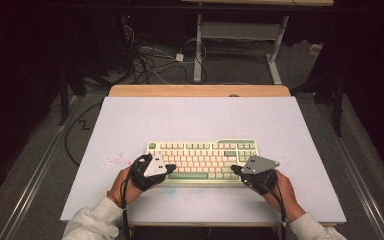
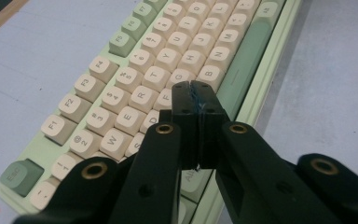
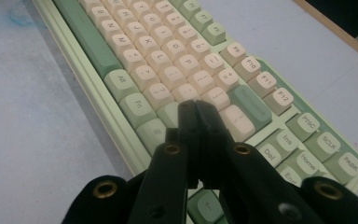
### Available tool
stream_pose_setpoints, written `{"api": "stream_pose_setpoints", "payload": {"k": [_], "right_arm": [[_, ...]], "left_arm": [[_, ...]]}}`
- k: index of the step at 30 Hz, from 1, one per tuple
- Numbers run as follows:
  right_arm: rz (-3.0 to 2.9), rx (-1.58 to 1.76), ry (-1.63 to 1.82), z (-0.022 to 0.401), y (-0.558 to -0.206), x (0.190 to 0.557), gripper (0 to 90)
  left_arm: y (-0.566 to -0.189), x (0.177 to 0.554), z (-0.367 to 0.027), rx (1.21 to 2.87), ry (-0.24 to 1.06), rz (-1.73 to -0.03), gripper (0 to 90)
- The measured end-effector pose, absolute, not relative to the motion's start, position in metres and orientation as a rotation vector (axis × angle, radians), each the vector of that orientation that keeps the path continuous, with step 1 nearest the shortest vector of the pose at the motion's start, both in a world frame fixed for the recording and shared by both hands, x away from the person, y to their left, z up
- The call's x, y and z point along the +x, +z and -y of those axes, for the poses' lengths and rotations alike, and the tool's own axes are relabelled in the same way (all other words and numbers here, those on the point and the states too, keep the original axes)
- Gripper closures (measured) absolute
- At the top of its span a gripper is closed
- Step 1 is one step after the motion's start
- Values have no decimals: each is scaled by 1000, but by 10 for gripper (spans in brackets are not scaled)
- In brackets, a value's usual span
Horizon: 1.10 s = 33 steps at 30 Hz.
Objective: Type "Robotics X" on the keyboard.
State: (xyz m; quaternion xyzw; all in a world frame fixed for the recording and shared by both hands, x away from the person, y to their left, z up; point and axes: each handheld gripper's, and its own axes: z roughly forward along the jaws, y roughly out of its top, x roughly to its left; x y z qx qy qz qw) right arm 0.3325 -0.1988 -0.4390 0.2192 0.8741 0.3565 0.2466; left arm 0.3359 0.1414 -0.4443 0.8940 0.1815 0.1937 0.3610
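Keyboard (image 1: 202, 161) lies near the worktop (image 1: 130, 120) front edge, centred. Left hand-held gripper (image 2: 195, 88) and right hand-held gripper (image 3: 196, 106) both closed, empty, tips over keys. Likely rigid, moderately heavy; grip end frames, keycaps may pop.

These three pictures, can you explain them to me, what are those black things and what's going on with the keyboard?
No robot here: a person sits at a table and holds a tool in each hand, a hand-held gripper with two black jaws. The high view looks down from above: the left hand-held gripper and the right hand-held gripper sit at the near corners of a green and cream keyboard on the pale table. The other two pictures come from cameras riding on each tool, looking along its jaws. In both, the jaws are pressed together with nothing between them, their tips poised over the keys. Whether they touch a key I cannot tell.
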Motion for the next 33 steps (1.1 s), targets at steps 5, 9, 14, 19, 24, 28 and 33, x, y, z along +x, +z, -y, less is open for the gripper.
{"api": "stream_pose_setpoints", "payload": {"k": [5, 9, 14, 19, 24, 28, 33], "right_arm": [[-2397, 615, 957, 196, -443, 338, 900], [-2402, 621, 943, 196, -444, 340, 900], [-2411, 634, 917, 194, -447, 343, 900], [-2422, 642, 895, 193, -450, 345, 900], [-2435, 649, 876, 192, -451, 346, 900], [-2435, 653, 880, 192, -452, 347, 900], [-2435, 656, 885, 192, -453, 347, 900]], "left_arm": [[-444, 336, -144, 2300, 504, -477, 872], [-444, 337, -147, 2297, 503, -487, 872], [-443, 338, -150, 2300, 508, -494, 872], [-443, 339, -155, 2302, 506, -514, 871], [-442, 341, -163, 2303, 518, -538, 871], [-443, 343, -170, 2304, 518, -560, 871], [-444, 343, -171, 2307, 514, -567, 871]]}}
